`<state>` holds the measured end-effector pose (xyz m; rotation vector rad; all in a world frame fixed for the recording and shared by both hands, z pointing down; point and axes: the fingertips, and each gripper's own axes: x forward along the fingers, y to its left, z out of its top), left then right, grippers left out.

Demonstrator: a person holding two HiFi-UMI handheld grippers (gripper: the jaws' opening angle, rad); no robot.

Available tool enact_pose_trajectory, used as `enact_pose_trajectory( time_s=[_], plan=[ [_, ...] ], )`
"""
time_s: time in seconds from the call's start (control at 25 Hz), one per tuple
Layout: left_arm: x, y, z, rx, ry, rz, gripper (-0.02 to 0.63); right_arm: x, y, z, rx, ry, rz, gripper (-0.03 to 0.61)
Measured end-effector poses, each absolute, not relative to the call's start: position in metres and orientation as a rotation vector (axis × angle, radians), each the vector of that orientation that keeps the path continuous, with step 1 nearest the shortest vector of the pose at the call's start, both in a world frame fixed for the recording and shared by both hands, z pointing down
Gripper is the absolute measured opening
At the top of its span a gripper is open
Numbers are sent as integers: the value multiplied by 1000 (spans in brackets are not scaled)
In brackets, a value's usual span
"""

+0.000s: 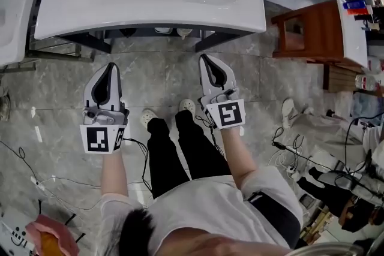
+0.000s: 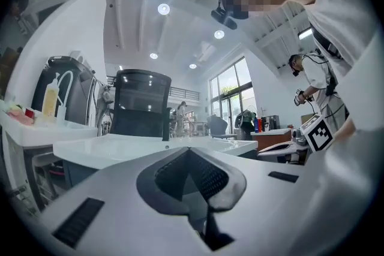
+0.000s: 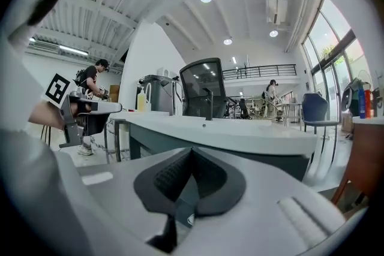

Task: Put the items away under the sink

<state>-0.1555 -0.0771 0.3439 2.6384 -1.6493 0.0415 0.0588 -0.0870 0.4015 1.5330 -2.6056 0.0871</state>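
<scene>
left gripper (image 1: 110,68): jaws closed tip to tip, nothing between the pads. right gripper (image 1: 206,59): same condition, closed and empty. i hold both level over the grey marble floor (image 1: 48,99), well apart, my shoes (image 1: 148,117) between them, tips pointing at the white sink (image 1: 90,3) but short of its front edge. under that edge, in the dark cabinet frame (image 1: 96,42), a small pale item (image 1: 163,30) sits just beside a second pale item (image 1: 184,32). both are too small to identify. neither gripper touches them.
</scene>
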Motion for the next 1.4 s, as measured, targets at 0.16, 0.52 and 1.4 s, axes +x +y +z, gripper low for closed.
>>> enact_pose_trajectory(
  time_s=[0.16,0.52,1.4],
  plan=[
    [-150,-76,299,2643,-1657,27,8,64,-86,357,1537,-2612,89,12],
    [-146,-73,224,2651,-1697,-1,8,76,-84,286,1567,-2604,72,12],
    [-135,-72,140,2678,-1672,-30,8,81,-89,196,1618,-2570,28,12]
  ],
)
